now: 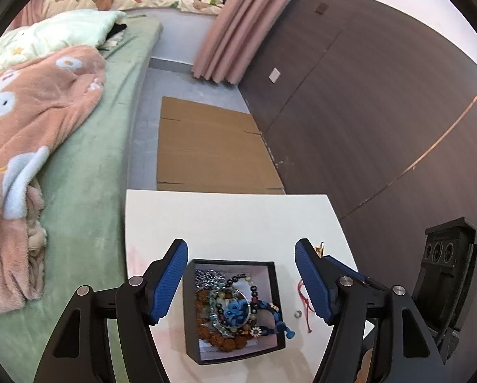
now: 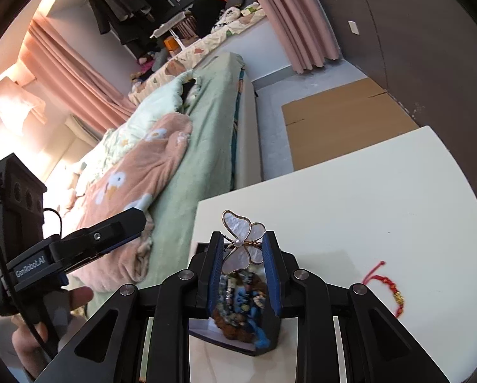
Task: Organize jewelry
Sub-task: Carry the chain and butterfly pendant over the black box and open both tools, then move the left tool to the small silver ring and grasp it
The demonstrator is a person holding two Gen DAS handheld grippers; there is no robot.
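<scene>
The left gripper (image 1: 241, 282) hangs over the white table (image 1: 232, 220) with its jaws wide and nothing pressed between them. Straight below it, toward six o'clock in its view, sits the box (image 1: 272, 290), a small black tray with a white inside, packed with jewelry (image 1: 232, 312): beaded bracelets, brown seed beads, a blue knotted cord that spills over the rim at four o'clock. Just outside the box at three o'clock lie a small ring (image 1: 298, 314) and a red string (image 1: 305, 303).

The right gripper (image 2: 243, 250) has its jaws narrow, clamped on a butterfly clip (image 2: 243, 242) with pearly wings and a gold rim, held above the box (image 2: 206, 330). At four o'clock from it a red bracelet (image 2: 390, 290) rests on the table, well apart. At nine o'clock a hand (image 2: 47, 325) grips the left tool, beside the bed (image 2: 206, 121).
</scene>
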